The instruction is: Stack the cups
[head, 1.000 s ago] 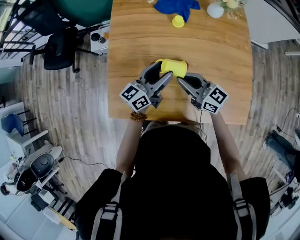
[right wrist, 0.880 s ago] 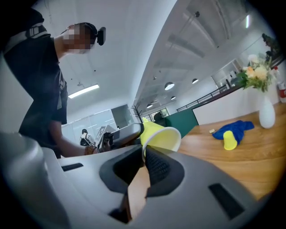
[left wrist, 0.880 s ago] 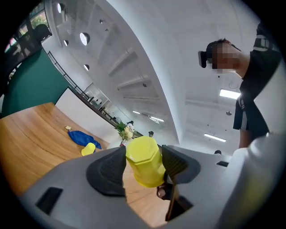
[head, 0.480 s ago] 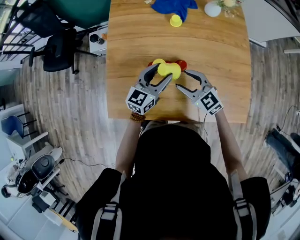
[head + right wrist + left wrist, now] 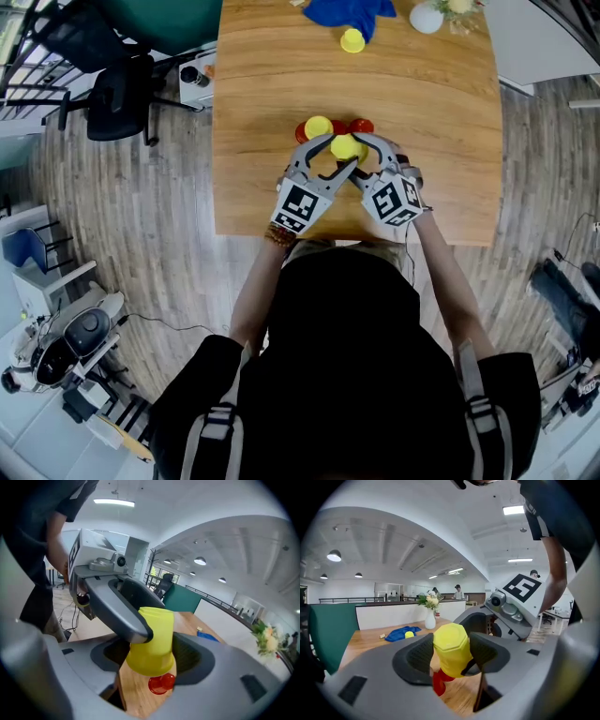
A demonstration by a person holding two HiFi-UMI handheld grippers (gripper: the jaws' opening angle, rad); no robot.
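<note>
The left gripper (image 5: 325, 153) clenches the yellow cup (image 5: 344, 146). The right gripper (image 5: 368, 156) is opening its jaws around it, letting go. The red cups (image 5: 361, 126) just beyond look unstacked, so I'd say most remains.

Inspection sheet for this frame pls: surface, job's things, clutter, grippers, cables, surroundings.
Surface: wooden table, bare wood showing at its right side.
Job's things: yellow cup between both grippers; second yellow cup and red cups on the table just beyond; third yellow cup by the far cloth.
Clutter: blue cloth and white vase at the far edge.
Grippers: left gripper shut on the yellow cup; right gripper jaws opening, the same cup between them.
Cables: thin cable on the floor at left.
Surroundings: office chair, plank floor.
</note>
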